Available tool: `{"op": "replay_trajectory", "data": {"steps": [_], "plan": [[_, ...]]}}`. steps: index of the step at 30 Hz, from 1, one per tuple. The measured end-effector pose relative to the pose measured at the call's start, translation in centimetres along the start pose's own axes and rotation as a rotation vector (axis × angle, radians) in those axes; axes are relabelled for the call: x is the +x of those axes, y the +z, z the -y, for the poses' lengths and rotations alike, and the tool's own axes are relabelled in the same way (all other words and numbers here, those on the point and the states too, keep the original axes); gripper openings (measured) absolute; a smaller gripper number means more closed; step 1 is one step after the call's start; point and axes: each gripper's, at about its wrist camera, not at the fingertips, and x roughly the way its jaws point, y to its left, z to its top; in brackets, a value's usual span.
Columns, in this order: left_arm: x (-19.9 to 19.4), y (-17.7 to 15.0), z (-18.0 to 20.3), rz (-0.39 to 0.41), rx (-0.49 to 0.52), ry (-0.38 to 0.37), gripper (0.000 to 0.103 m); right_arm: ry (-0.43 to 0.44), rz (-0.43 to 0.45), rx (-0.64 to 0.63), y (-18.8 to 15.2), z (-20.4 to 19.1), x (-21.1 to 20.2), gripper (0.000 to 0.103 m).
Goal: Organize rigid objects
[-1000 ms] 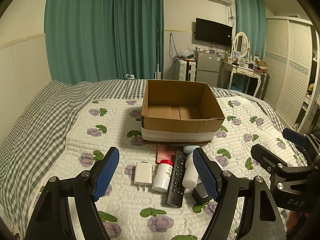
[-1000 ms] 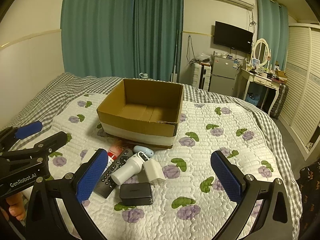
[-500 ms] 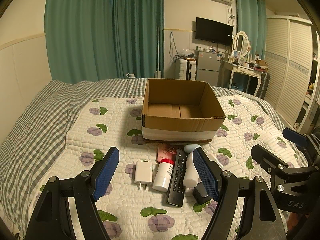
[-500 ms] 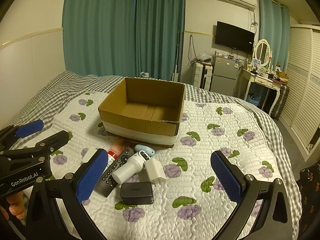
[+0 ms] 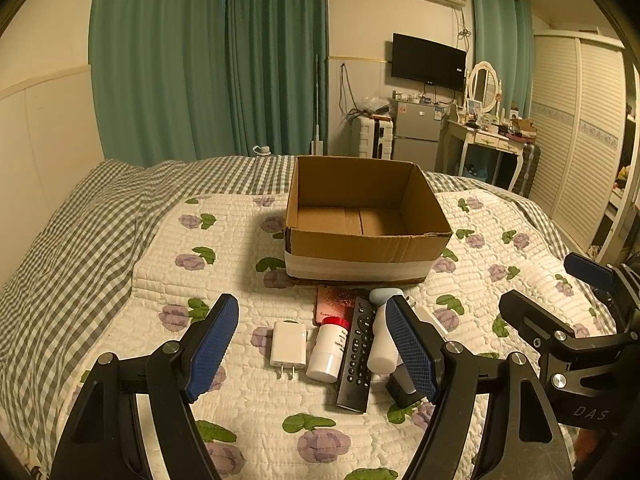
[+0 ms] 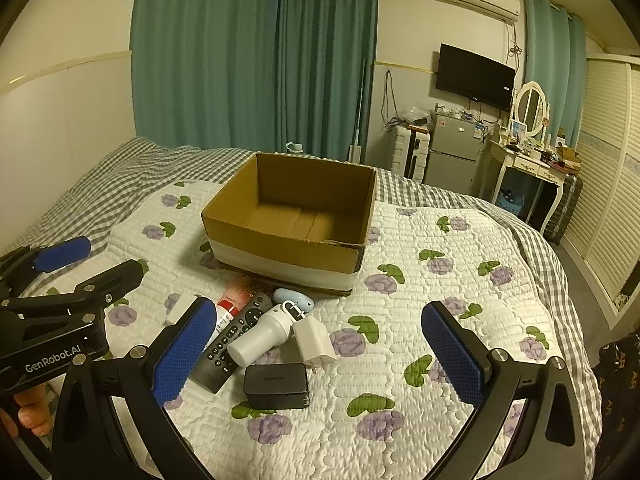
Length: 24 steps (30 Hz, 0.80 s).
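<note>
Left gripper (image 5: 312, 336) and right gripper (image 6: 320, 344) both stand spread wide, holding nothing, above the quilt (image 5: 224, 240). The cardboard box (image 5: 362, 248) sits open on the quilt. Just before it lie a remote (image 5: 356, 356), white charger (image 5: 288, 344), red-capped bottle (image 5: 329, 346), white bottle (image 6: 262, 338) and black adapter (image 6: 276, 385), clustered together.

A bed (image 5: 120, 272) under a white quilt (image 6: 440, 380) with purple flowers carries an open cardboard box (image 5: 362, 258). Just in front of the box lie a pink card (image 5: 334, 304), a pale blue case (image 6: 292, 296), a white charger (image 5: 288, 344), a red-capped bottle (image 5: 329, 350), a black remote (image 5: 356, 356), a white bottle (image 6: 262, 340), a second white charger (image 6: 314, 340) and a black adapter (image 6: 276, 384), clustered and partly touching.
</note>
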Motion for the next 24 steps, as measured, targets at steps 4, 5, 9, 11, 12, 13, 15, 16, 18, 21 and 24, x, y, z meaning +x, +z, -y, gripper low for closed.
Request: {"op": "replay_trajectory", "data": {"steps": [4, 5, 9, 11, 12, 13, 15, 16, 18, 21, 24], "plan": [[0.08, 0.03, -0.03, -0.001, 0.000, -0.001, 0.079, 0.002, -0.002, 0.000, 0.03, 0.00, 0.09, 0.103], [0.10, -0.01, -0.03, -0.001, 0.001, -0.002, 0.079, 0.002, -0.003, 0.000, 0.04, 0.00, 0.11, 0.103], [0.08, -0.02, -0.06, 0.000, -0.002, -0.001, 0.079, 0.003, -0.002, -0.004, 0.12, -0.04, 0.16, 0.103], [0.10, 0.01, -0.03, -0.001, -0.001, 0.000, 0.079, 0.004, 0.000, -0.005, 0.10, -0.11, 0.16, 0.103], [0.09, 0.03, -0.04, -0.001, -0.001, 0.000, 0.079, 0.004, 0.000, -0.005, 0.07, -0.09, 0.19, 0.103], [0.09, 0.02, -0.04, -0.002, -0.001, 0.000, 0.079, 0.003, 0.000, -0.004, 0.05, -0.10, 0.19, 0.103], [0.12, 0.04, -0.10, -0.002, -0.001, 0.000, 0.079, 0.004, -0.001, -0.004, 0.01, -0.12, 0.16, 0.103], [0.13, 0.05, -0.11, -0.003, -0.001, 0.001, 0.079, 0.006, 0.000, -0.003, -0.01, -0.10, 0.10, 0.103], [0.11, 0.10, -0.21, -0.003, -0.003, 0.004, 0.079, 0.011, 0.000, -0.003, -0.02, -0.13, 0.03, 0.103], [-0.04, 0.19, -0.22, -0.003, -0.002, 0.013, 0.079, 0.012, 0.001, -0.004, -0.06, -0.09, -0.16, 0.103], [-0.32, 0.29, -0.17, 0.001, 0.000, 0.015, 0.079, 0.014, 0.004, -0.003, -0.10, -0.01, -0.36, 0.103]]}}
